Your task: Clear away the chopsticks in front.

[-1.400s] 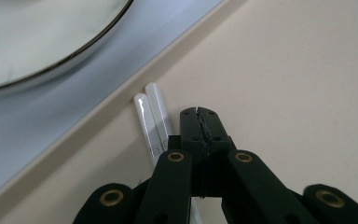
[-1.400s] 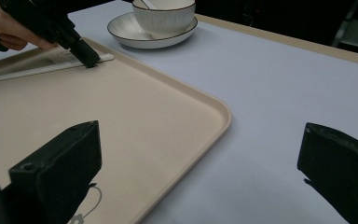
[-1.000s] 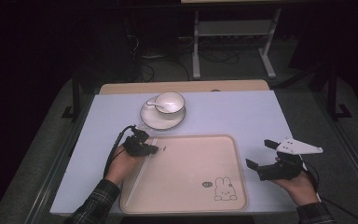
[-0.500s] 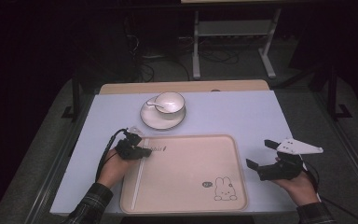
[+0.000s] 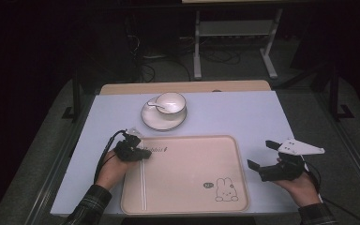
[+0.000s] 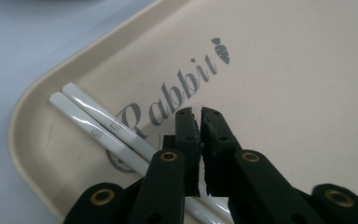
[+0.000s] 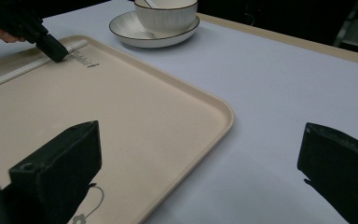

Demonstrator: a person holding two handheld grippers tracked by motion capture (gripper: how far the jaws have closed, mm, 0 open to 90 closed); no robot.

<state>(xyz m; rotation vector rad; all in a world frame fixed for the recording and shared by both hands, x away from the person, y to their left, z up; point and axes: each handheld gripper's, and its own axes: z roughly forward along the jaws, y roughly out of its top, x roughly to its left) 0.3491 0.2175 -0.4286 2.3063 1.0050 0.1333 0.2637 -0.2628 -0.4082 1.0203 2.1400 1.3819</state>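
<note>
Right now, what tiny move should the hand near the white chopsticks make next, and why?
Probably lift the left gripper a little and pull it back. Its jaws stand almost shut with nothing between them, and both chopsticks lie flat, side by side, along the tray edge. That looks placed. The right gripper waits open beside the tray, and the bowl on its saucer is likely next.

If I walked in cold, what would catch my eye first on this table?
Probably the beige tray with its little rabbit drawing, near the table's front edge. A pair of white chopsticks lies along its left side, with the left gripper, jaws nearly together, just above them. Behind the tray stands a white cup on a saucer.
</note>
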